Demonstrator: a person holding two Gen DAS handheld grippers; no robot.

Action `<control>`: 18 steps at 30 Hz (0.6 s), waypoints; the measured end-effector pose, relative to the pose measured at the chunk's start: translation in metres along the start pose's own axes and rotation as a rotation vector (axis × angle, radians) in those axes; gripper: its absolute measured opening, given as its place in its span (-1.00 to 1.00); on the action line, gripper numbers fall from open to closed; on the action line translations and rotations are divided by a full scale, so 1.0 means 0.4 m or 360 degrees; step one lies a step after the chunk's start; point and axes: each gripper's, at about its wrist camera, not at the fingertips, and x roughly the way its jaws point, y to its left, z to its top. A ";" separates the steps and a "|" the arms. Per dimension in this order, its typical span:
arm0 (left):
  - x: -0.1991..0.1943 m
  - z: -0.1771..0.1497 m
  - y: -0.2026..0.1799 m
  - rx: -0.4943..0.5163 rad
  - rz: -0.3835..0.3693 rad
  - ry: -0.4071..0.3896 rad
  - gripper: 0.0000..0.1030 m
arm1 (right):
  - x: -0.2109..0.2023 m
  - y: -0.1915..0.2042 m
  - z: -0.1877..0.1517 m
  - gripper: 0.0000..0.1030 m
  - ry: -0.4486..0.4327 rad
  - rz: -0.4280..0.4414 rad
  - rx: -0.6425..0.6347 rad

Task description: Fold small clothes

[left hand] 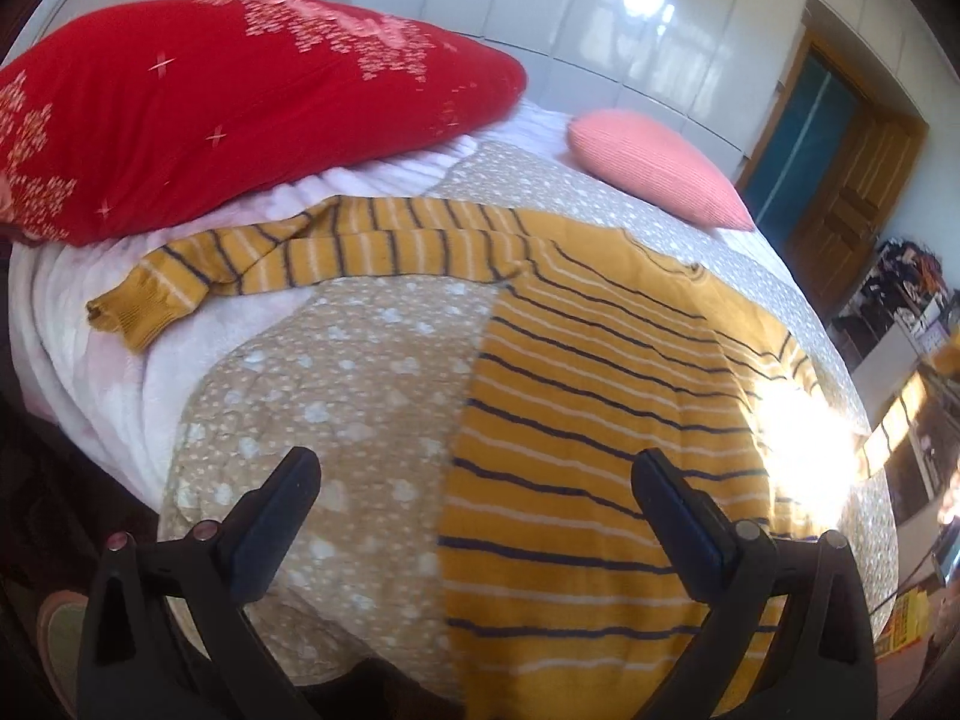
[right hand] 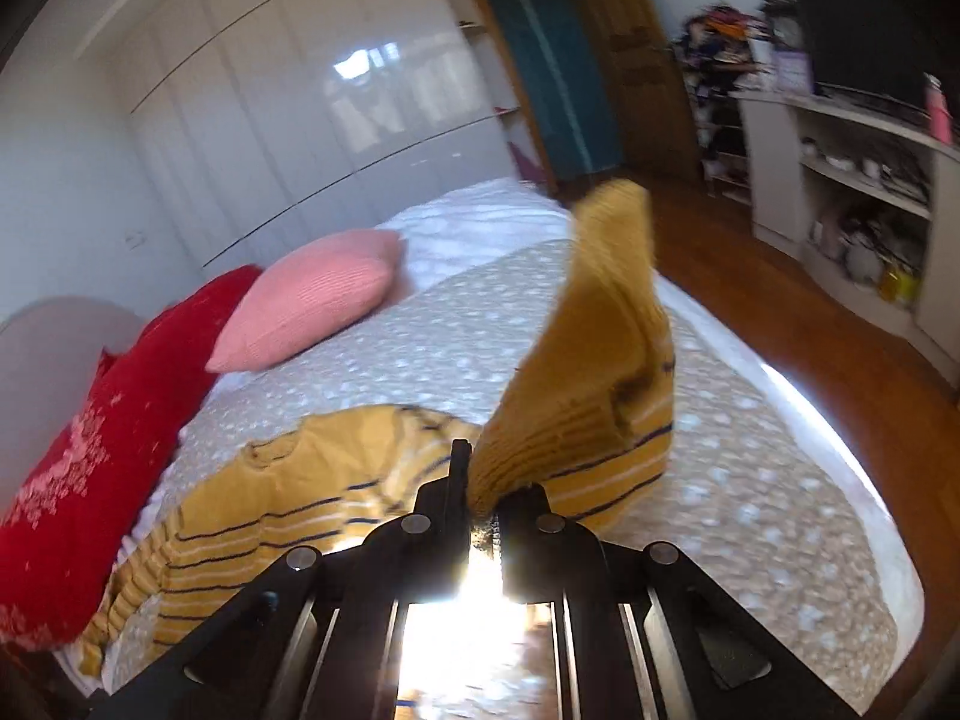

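A mustard-yellow sweater (left hand: 600,396) with dark and white stripes lies spread on the bed. Its left sleeve (left hand: 288,264) stretches out to the left toward the red pillow. My left gripper (left hand: 474,480) is open and empty, hovering over the sweater's lower left edge. My right gripper (right hand: 480,480) is shut on the sweater's right sleeve cuff (right hand: 576,396) and holds it raised above the bed; the sleeve stands up in front of the camera. The sweater body (right hand: 270,510) lies to the left below it.
A large red pillow (left hand: 240,108) and a pink cushion (left hand: 654,162) lie at the bed's head. The beige dotted quilt (left hand: 336,396) covers the bed. White wardrobes (right hand: 300,90), a wooden door and a shelf unit (right hand: 852,192) stand around it.
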 end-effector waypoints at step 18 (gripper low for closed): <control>-0.038 -0.017 0.276 -0.0277 0.0089 -0.0063 1.00 | 0.404 0.783 -0.507 -0.49 0.0845 0.0614 -0.0783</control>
